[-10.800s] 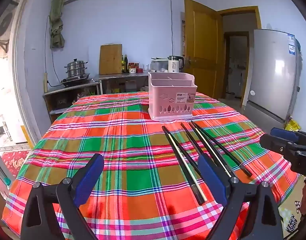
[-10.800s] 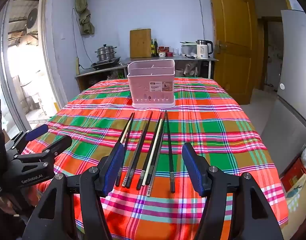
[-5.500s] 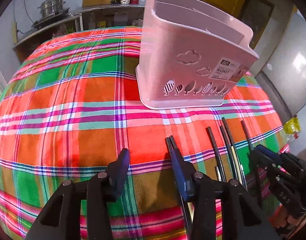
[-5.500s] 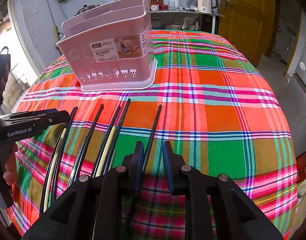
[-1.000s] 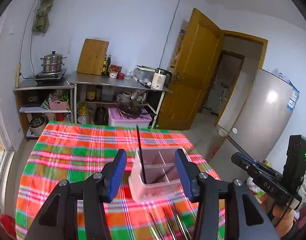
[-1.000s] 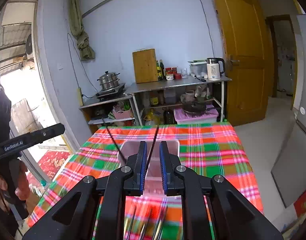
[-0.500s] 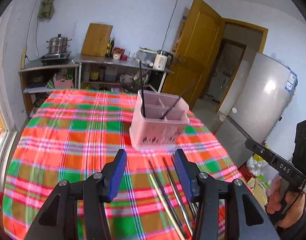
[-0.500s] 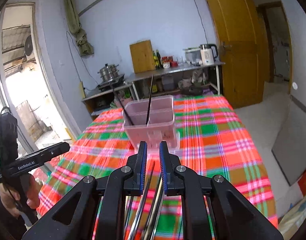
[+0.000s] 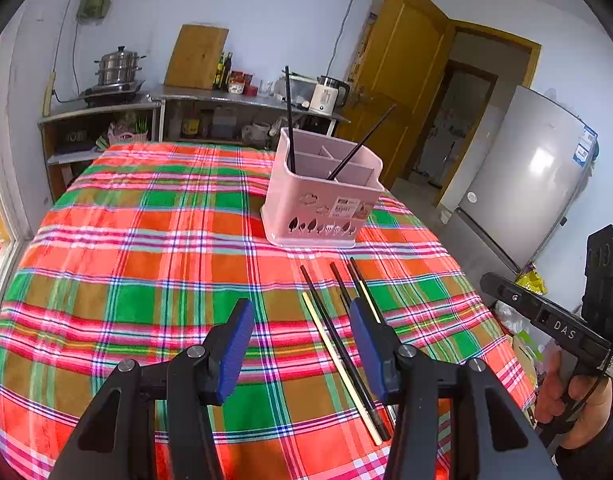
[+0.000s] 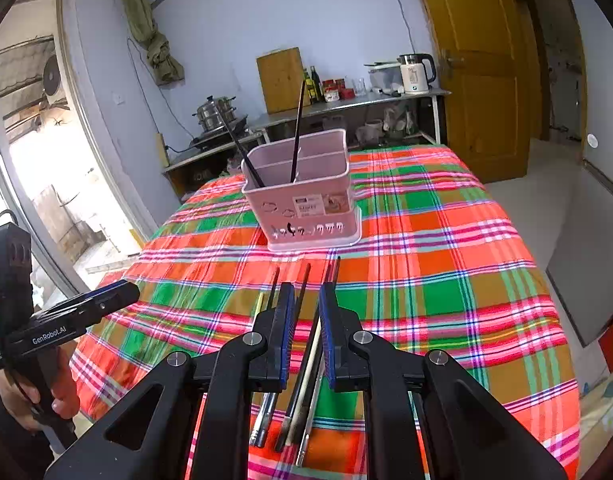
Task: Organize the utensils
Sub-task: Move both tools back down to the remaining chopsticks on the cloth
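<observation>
Basket: pink basket [image 9: 322, 204] stands on the tabletop [image 9: 146, 248], two black chopsticks [image 10: 297, 132] leaning inside.
Loose chopsticks [image 9: 338, 336]: lying before the basket.
Left tongs [image 9: 302, 336]: apart, empty, held above the tabletop.
Right tongs [image 10: 306, 332]: nearly together, empty, above the loose chopsticks.

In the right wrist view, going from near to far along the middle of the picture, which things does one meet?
right gripper → chopsticks lying on the tablecloth → pink utensil basket with two chopsticks standing in it → metal shelf with the wooden cutting board at the wall.
</observation>
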Demonstrator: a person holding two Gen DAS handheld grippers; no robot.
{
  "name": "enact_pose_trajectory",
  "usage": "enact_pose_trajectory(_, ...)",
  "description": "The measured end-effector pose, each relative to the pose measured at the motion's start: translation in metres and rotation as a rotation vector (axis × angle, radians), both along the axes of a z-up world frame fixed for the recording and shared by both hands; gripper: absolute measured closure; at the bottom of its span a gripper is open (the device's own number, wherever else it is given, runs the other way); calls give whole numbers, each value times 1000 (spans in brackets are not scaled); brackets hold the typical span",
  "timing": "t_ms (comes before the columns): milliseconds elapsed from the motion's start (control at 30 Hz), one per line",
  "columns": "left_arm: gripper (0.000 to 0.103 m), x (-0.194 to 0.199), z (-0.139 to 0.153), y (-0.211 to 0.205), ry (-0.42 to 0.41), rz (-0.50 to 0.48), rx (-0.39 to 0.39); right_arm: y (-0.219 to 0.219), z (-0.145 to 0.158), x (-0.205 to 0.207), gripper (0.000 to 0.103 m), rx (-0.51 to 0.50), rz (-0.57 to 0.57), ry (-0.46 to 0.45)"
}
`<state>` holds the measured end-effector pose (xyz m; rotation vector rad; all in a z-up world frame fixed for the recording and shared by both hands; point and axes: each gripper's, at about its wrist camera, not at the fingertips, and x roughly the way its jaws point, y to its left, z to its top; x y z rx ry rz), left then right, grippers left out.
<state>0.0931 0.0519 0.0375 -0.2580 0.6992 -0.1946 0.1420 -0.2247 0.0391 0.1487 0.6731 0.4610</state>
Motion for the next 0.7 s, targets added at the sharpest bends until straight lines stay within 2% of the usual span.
enact_pose_trajectory(167, 53, 10, -18, -4, 56, -7, -13, 8, -20, 4, 90, -25, 4, 48)
enact_pose_trajectory(433, 53, 44, -54, -19, 171, -9, -8, 24, -70, 28, 90, -97, 19, 181)
enact_pose_trajectory(700, 53, 77, -80, -31, 245, -5, -7, 34, -95, 49, 90, -125, 25, 241)
